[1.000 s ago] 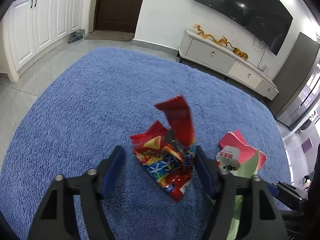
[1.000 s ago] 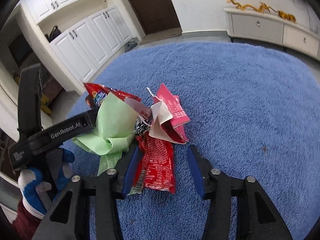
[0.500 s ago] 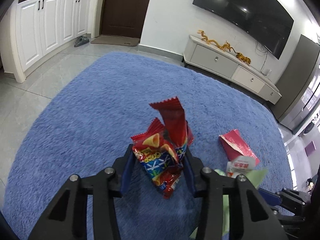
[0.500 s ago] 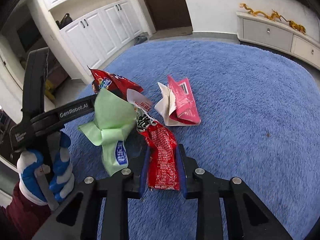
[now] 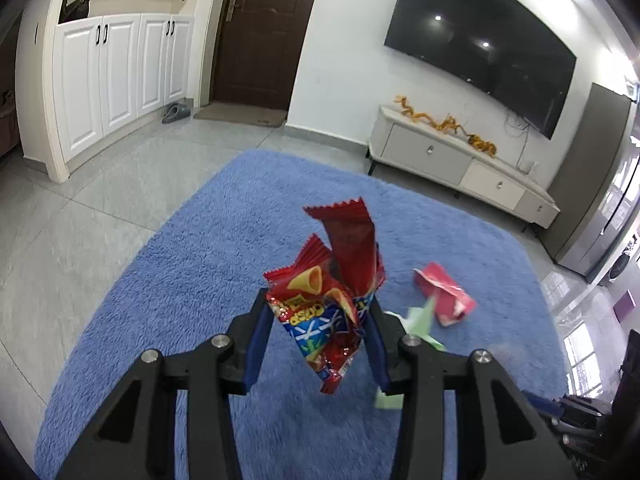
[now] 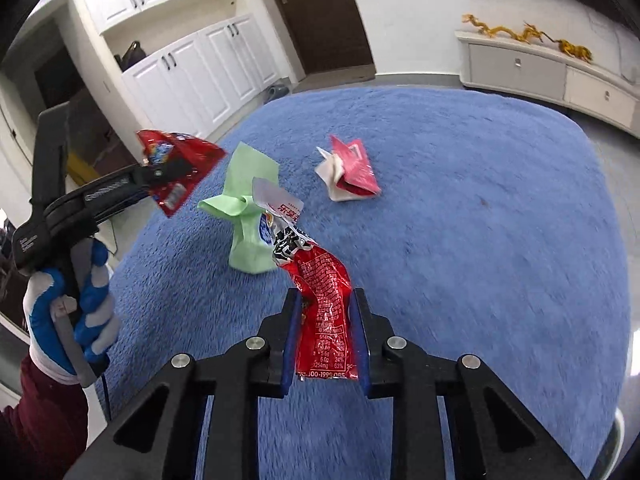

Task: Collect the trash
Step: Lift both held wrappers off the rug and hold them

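Observation:
My left gripper [image 5: 318, 308] is shut on a red snack bag [image 5: 348, 248] printed with blue and yellow, held clear above the blue rug [image 5: 192, 280]. In the right wrist view that same bag [image 6: 180, 156] hangs at the left in the left gripper [image 6: 160, 172], which a gloved hand [image 6: 68, 312] carries. My right gripper [image 6: 326, 300] is shut on a long red wrapper [image 6: 320, 276] whose crumpled white top sticks forward. A pale green packet [image 6: 250, 208] stands on the rug just beyond it. A pink and white carton [image 6: 352, 168] lies farther out.
The rug [image 6: 480, 240] covers most of the tiled floor. A low white TV cabinet [image 5: 460, 164] runs along the far wall under a wall screen. White cupboards [image 5: 112, 76] and a dark door [image 5: 260, 32] stand at the far left, with slippers beside them.
Both grippers closed on their wrappers and lifted them off the rug. The green packet and the pink carton stayed on the rug, now lying farther away in both views.

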